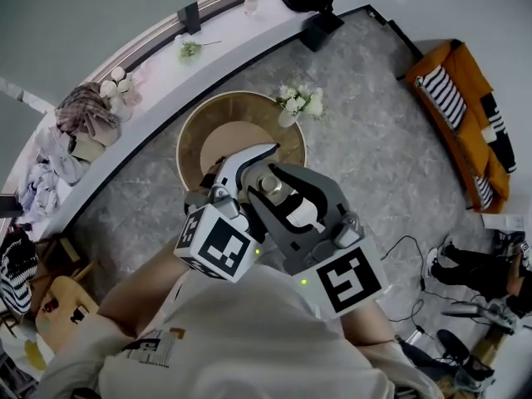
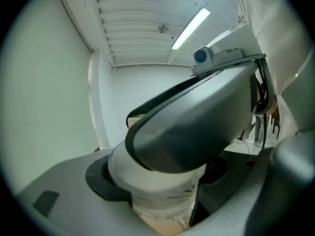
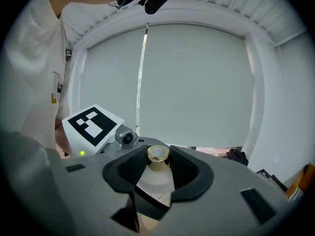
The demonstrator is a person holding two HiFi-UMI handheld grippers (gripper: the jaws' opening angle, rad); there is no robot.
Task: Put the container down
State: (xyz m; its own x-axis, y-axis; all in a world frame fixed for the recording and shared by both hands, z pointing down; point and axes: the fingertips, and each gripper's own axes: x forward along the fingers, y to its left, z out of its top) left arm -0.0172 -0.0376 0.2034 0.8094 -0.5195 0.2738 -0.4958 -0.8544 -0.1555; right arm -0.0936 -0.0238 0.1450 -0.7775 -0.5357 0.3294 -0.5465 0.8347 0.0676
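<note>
I am holding the container (image 1: 273, 186) close to my chest with both tools at once. The right gripper (image 3: 158, 167) is squeezing its fingers (image 3: 125, 171) onto the neck just under the gold cap, with the dark pads pressing in from both sides and no gap showing. The left gripper (image 2: 157, 175) is clamping the white body lower down, its fingers (image 2: 101, 178) touching the rounded wall. The right gripper's grey shell is crossing directly over it and filling most of the left gripper view. Both grippers are pointing upward, one at the ceiling and the other at a pale blind. In the head view the container is hanging in the air over the near part of the round bench (image 1: 193, 131). I cannot tell how high above it. The bench top is lying bare across its middle and near side. A vase of white flowers (image 1: 298, 103) is standing right at the far rim, toward the right. The raised rim is running unbroken around the part I am seeing, and my grippers are covering the near edge. Grey floor (image 1: 374, 165) is lying open to the right of the bench. A curved ledge (image 1: 166, 80) loaded with clothes is sweeping past behind and to the left, near the bench but apart from it. An orange sofa (image 1: 465, 106) is sitting well apart at the far right, and cables (image 1: 406, 248) are trailing over the floor near my right side.
</note>
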